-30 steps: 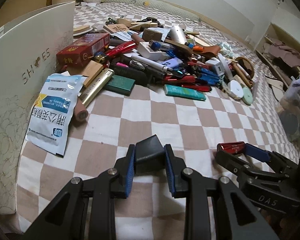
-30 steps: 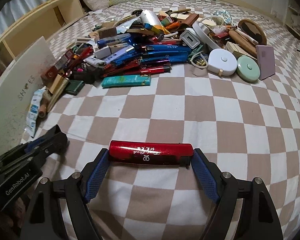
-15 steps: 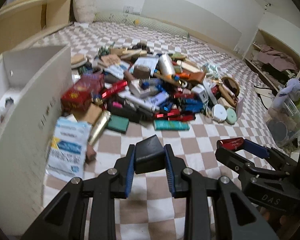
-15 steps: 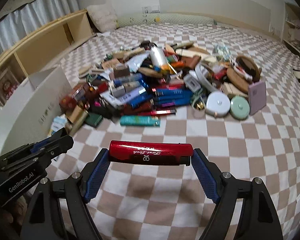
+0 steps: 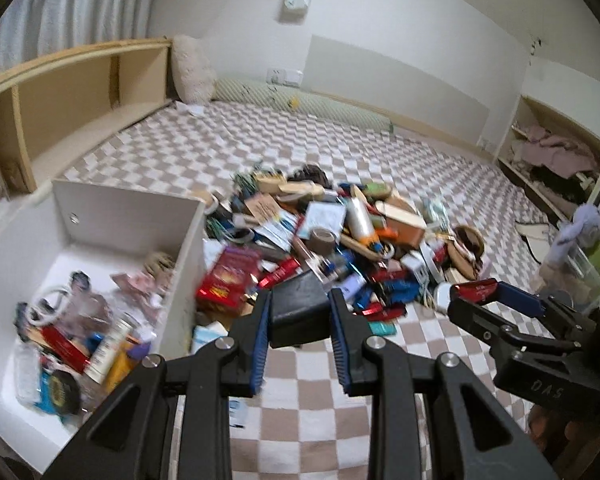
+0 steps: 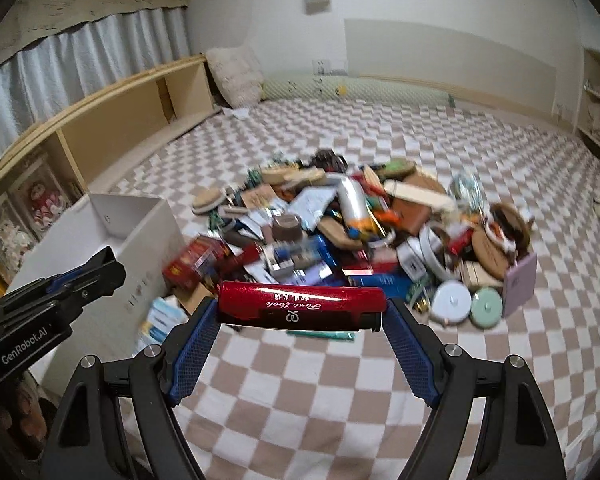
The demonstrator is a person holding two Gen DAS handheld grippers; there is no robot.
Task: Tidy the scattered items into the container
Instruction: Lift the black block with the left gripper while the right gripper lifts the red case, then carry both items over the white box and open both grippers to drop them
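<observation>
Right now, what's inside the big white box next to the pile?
The white box holds a jumble: a white ring, a white tube, a red packet and a round black tin. Whatever lies underneath them is covered, and the blur hides details.

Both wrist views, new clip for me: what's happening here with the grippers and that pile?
A person is clearing a heap of small items off a checkered bedspread into a white box. The left gripper is shut on a small black block; the right gripper clamps a red tube end to end. Both hang above the bedspread, the box to their left, already partly filled. Neither item is in it yet.
</observation>
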